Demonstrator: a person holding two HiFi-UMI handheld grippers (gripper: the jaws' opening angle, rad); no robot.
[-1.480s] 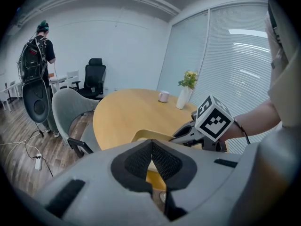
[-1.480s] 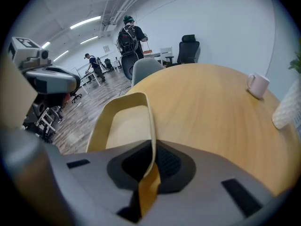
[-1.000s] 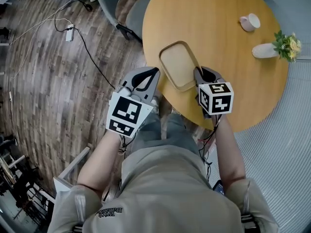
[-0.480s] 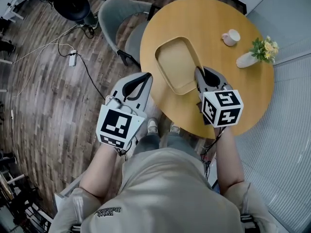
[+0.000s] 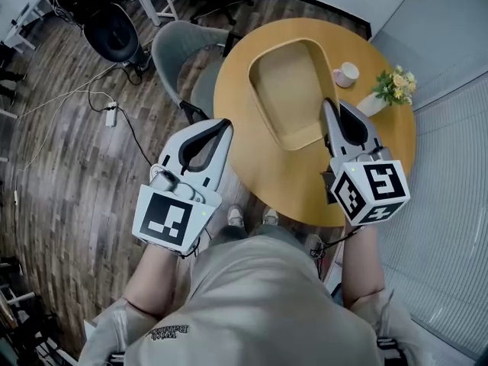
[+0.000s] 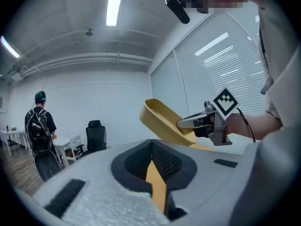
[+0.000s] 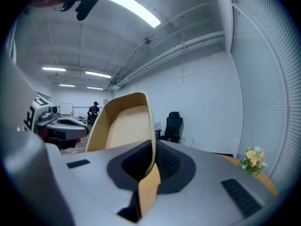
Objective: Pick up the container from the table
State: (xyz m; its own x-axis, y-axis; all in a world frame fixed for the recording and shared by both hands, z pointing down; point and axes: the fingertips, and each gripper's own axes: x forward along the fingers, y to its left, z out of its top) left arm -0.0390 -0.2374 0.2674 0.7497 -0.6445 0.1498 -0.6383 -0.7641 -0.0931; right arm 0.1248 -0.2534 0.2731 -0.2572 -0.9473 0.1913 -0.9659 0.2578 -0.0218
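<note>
The tan oval container (image 5: 293,90) hangs tilted above the round wooden table (image 5: 305,185). My right gripper (image 5: 329,107) is shut on the container's right rim. In the right gripper view that rim runs into the closed jaws (image 7: 151,147) and the container (image 7: 124,126) rises beyond them. My left gripper (image 5: 226,124) is shut with nothing in it and stays left of the container, over the table's edge, apart from it. Across the left gripper view, past its own tips (image 6: 153,147), I see the lifted container (image 6: 162,121) and the right gripper (image 6: 188,123) on it.
A pink cup (image 5: 345,75) and a white vase of flowers (image 5: 385,90) stand at the table's far right. A grey chair (image 5: 179,48) is tucked in at the table's left. Cables and a power strip (image 5: 112,117) lie on the wooden floor. A person (image 6: 40,126) stands far off.
The container has come up off the table in my right gripper and now looks larger and tilted. Both grippers have risen, and the left one has moved further left.
</note>
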